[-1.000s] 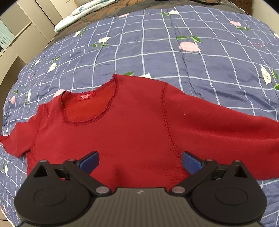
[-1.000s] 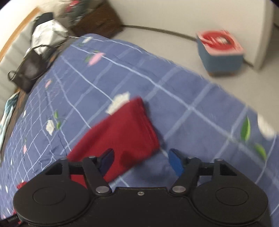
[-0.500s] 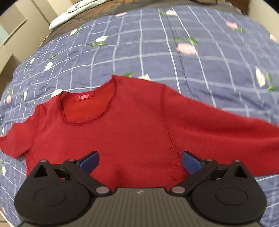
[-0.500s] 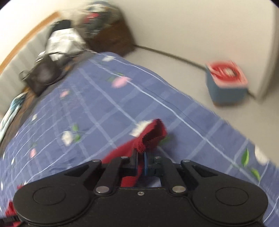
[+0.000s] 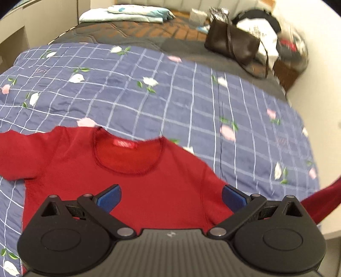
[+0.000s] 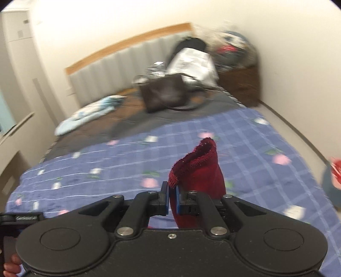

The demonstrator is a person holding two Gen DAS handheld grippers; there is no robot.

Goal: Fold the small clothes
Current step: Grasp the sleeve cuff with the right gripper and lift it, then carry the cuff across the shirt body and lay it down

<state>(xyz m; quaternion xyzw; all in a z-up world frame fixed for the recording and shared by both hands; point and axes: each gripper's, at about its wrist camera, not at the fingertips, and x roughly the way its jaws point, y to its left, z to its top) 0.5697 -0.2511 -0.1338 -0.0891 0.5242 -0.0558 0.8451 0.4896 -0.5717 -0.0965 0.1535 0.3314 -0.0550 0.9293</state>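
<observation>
Right gripper point(image 6: 172, 199) we see clamped on the cuff point(image 6: 198, 162) of the red sweater point(image 5: 132, 181), sleeve end lifted off the bed, ribbed hem standing up. Left gripper point(image 5: 171, 197) hovers over the sweater's chest, blue fingers point(image 5: 108, 197) spread wide, nothing between them. Sweater lies flat, neckline facing up, red label inside the collar, one sleeve out left, other sleeve rising at the right edge. Under it we note the blue checked quilt point(image 5: 181, 95) with flowers. Far end: padded headboard point(image 6: 119, 74), brown handbag point(image 5: 232, 43), light blue folded cloth point(image 5: 127, 13). Both views blurred.
</observation>
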